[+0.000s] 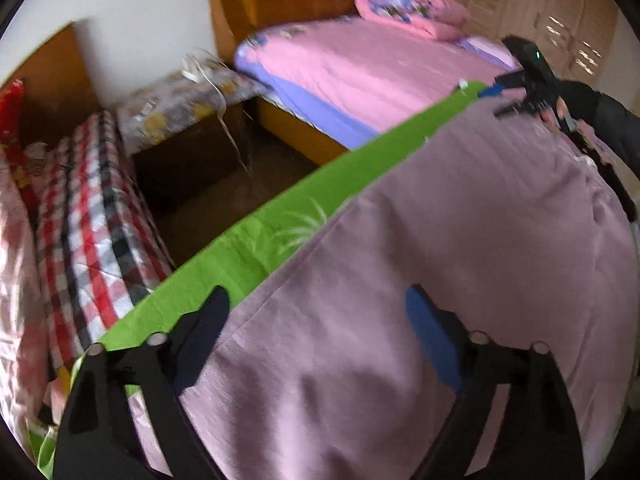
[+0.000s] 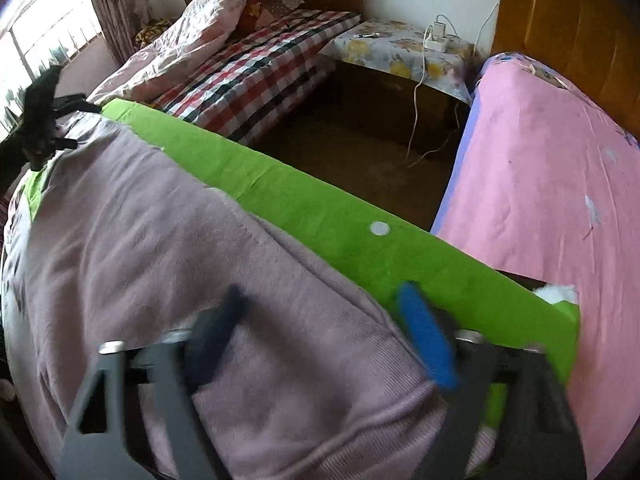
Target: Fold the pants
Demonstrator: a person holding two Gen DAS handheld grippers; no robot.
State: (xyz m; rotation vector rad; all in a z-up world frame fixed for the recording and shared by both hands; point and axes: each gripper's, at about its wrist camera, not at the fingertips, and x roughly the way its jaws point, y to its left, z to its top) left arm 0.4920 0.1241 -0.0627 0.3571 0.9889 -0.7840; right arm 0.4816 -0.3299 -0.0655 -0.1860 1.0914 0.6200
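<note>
Mauve pants (image 1: 460, 240) lie spread flat on a green cloth-covered surface (image 1: 256, 240). In the left wrist view my left gripper (image 1: 320, 332) is open, hanging over one end of the pants; its black finger (image 1: 208, 328) is at the hem edge and its blue finger (image 1: 432, 340) is over the fabric. My right gripper (image 2: 320, 332) is blurred; its fingers stand apart over the ribbed corner of the pants (image 2: 304, 360), near the green cloth (image 2: 360, 256). Each gripper also shows small at the far end in the other's view: right gripper (image 1: 498, 100), left gripper (image 2: 78, 126).
Beyond the green surface is a strip of brown floor (image 2: 360, 148). A pink-sheeted bed (image 1: 360, 64) and a red-checked bed (image 1: 92, 216) flank a floral-covered nightstand (image 2: 400, 52) with a white charger and a hanging cable. A person's dark sleeve (image 1: 616, 120) holds the right gripper.
</note>
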